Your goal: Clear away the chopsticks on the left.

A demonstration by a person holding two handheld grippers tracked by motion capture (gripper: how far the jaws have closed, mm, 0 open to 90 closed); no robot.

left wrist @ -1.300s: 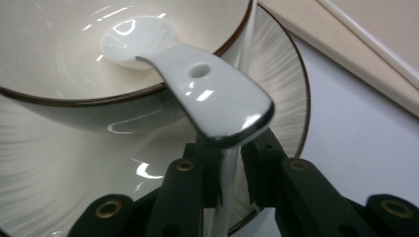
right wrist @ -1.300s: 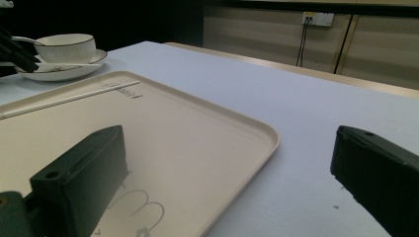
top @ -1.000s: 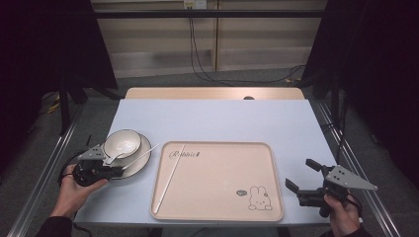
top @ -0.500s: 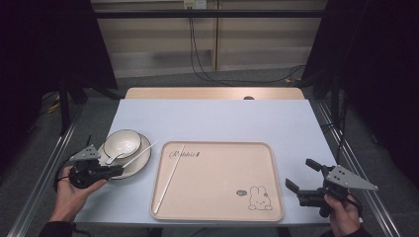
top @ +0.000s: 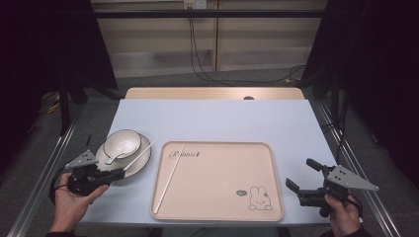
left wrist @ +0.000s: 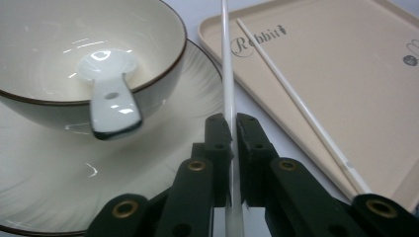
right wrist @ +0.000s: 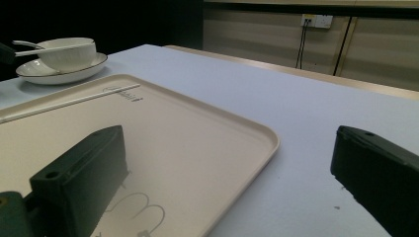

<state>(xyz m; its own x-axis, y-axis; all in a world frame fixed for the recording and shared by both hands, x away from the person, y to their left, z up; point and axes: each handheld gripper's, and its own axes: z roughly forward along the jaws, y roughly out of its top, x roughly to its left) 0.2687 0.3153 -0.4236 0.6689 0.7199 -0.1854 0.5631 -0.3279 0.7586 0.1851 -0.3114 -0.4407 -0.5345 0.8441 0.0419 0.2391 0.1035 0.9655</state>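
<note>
My left gripper (top: 117, 173) (left wrist: 233, 124) is shut on a thin white chopstick (top: 141, 154) (left wrist: 226, 59). It holds the chopstick slanting over the right rim of a cream plate (top: 141, 163) (left wrist: 190, 84). A cream bowl (top: 122, 142) (left wrist: 59, 34) stands on that plate, with a white spoon (top: 113, 158) (left wrist: 109, 96) lying in it. A second chopstick (top: 170, 177) (left wrist: 296, 98) lies along the left side of the beige tray (top: 217, 197) (left wrist: 346, 64). My right gripper (top: 302, 174) (right wrist: 230, 163) stands open with nothing between its jaws, beside the tray's front right corner.
The tray (right wrist: 197, 138) has a rabbit drawing at its front right and lettering at its back left. The pale blue table (top: 217, 118) is bare behind the tray. Metal rails run along both table sides, and cables hang at the far wall.
My left gripper has drawn back a little to the left and risen slightly, taking the chopstick with it. The right gripper has stayed where it was.
</note>
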